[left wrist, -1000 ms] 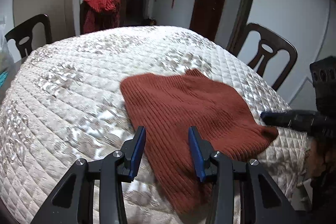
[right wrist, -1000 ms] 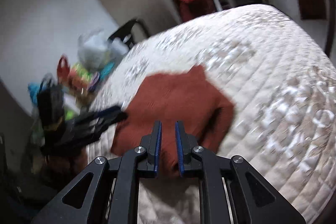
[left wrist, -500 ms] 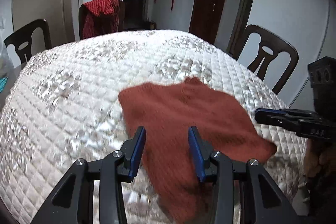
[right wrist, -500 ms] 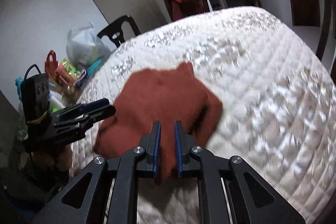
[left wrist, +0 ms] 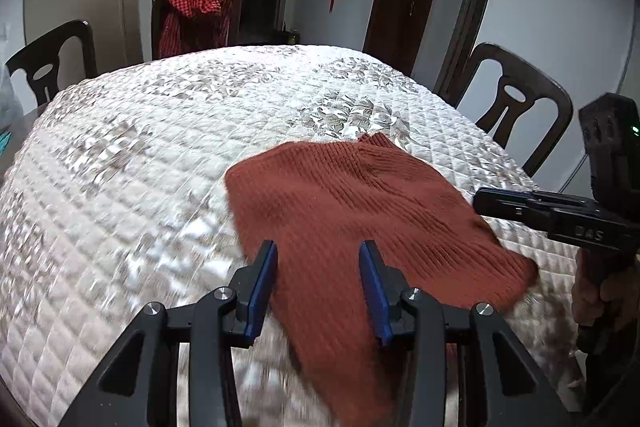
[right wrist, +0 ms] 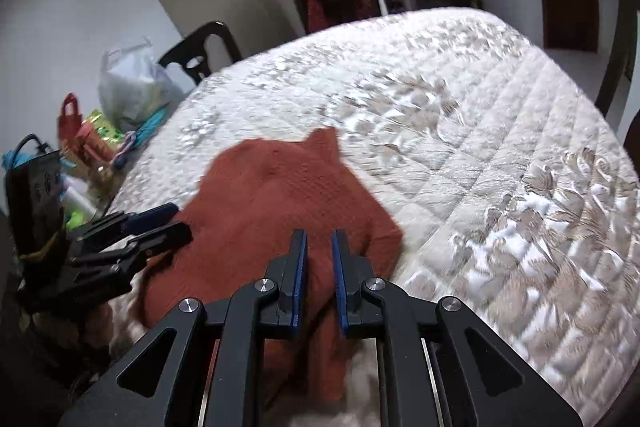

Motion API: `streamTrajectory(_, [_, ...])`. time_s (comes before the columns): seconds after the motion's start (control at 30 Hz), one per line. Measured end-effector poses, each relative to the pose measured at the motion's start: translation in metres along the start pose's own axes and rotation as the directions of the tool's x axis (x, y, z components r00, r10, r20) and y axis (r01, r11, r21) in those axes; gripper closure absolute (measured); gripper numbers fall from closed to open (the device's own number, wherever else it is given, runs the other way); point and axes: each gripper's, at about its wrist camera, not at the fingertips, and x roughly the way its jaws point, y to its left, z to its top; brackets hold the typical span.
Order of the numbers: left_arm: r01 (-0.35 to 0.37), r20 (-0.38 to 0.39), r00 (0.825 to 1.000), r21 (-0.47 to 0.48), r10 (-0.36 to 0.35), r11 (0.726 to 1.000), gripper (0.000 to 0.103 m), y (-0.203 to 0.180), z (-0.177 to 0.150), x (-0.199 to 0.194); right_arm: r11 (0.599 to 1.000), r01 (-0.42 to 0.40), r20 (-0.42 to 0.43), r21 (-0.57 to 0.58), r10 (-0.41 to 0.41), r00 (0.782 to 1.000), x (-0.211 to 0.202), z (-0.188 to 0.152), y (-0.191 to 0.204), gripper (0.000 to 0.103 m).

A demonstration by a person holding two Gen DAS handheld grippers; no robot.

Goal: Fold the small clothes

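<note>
A rust-red knitted sweater [left wrist: 340,211] [right wrist: 280,195] lies spread on the quilted table cover [left wrist: 160,147], and its near part hangs over the table's near edge. My left gripper [left wrist: 319,247] hovers open over the sweater's near left part, its blue pads well apart and gripping nothing; in the right wrist view the left gripper [right wrist: 180,219] sits by the sweater's left edge. My right gripper [right wrist: 319,235] is shut to a narrow slit over the sweater's near right part, with no cloth pinched. In the left wrist view the right gripper [left wrist: 478,195] reaches to the sweater's right edge.
Dark wooden chairs [left wrist: 516,99] [left wrist: 52,59] stand around the table, one draped with a red checked garment [left wrist: 192,15]. Plastic bags and packets [right wrist: 132,87] crowd the left side. A hand [left wrist: 600,299] holds the right gripper.
The right wrist view has swung so more of the table's right side shows. The right gripper's tips have edged closer to the sweater's right edge. The sweater and left gripper stay put.
</note>
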Motion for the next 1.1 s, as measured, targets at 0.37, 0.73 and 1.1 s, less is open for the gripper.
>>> streamTrajectory(0.37, [0.028, -0.016, 0.999, -0.005, -0.028, 1.0, 0.072, -0.009, -0.033, -0.014, 0.999, 0.023, -0.064, -0.036, -0.025, 0.998, -0.002, -0.04, 0.004, 0.089])
streamTrajectory(0.73, [0.019, -0.002, 1.0, -0.026, -0.019, 0.999, 0.07, -0.004, -0.032, -0.021, 0.999, 0.036, -0.032, -0.013, -0.036, 0.999, -0.01, -0.039, 0.008, 0.082])
streamTrajectory(1.1, [-0.01, 0.02, 1.0, -0.124, 0.013, 0.992, 0.07, 0.017, -0.021, -0.025, 0.999, 0.038, 0.034, 0.007, -0.038, 0.999, -0.02, -0.029, 0.014, 0.082])
